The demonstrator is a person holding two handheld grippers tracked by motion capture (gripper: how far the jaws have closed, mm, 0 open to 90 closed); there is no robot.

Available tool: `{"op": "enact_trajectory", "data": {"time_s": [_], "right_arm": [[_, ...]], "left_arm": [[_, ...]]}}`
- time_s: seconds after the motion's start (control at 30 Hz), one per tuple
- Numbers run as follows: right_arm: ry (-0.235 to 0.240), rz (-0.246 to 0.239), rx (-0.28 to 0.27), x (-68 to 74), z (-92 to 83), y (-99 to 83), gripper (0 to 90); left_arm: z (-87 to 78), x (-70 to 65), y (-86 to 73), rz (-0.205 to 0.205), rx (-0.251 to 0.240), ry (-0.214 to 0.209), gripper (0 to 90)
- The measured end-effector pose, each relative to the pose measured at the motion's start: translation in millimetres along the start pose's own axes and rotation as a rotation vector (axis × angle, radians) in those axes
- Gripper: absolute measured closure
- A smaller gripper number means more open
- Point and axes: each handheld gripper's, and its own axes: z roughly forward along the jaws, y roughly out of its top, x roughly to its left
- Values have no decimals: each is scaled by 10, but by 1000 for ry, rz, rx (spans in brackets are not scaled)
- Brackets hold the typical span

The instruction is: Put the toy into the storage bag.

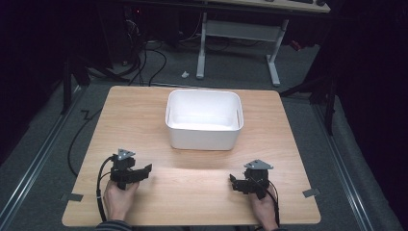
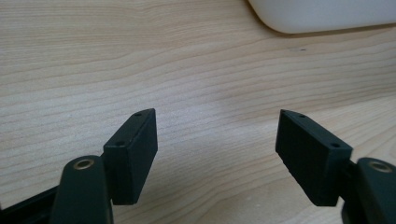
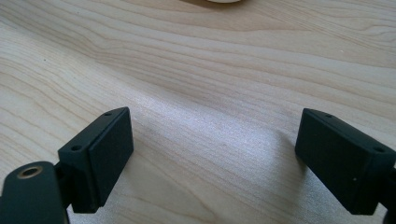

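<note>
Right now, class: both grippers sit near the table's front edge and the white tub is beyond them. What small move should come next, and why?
Probably reach the left gripper forward toward the tub: its jaws are open, nothing between them, and bare table lies ahead.

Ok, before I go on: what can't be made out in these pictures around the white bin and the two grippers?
- White bin, high view: its near wall hides the nearest strip of its floor.
- White bin, left gripper view: cut off by the top edge, only a lower corner shows.
- Left gripper and right gripper, high view: too small and dark to judge the jaw gap; the gripper views show both open with bare table between.
</note>
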Motion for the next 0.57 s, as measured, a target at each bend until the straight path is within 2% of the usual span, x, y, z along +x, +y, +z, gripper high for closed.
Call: {"op": "enact_trajectory", "data": {"time_s": [0.27,0.3,0.37,0.43,0.57], "right_arm": [[0,0,0,0,0,0,115],[0,0,0,1,0,0,115],[0,0,0,1,0,0,115],[0,0,0,1,0,0,114],[-2,0,1,2,0,1,112]], "left_arm": [[199,-105,-87,70,35,129,266],[210,-102,-104,66,19,119,240],[227,-105,-155,62,-33,125,229],[232,-99,-186,61,-60,127,220],[232,-97,-187,60,-59,126,216]]}}
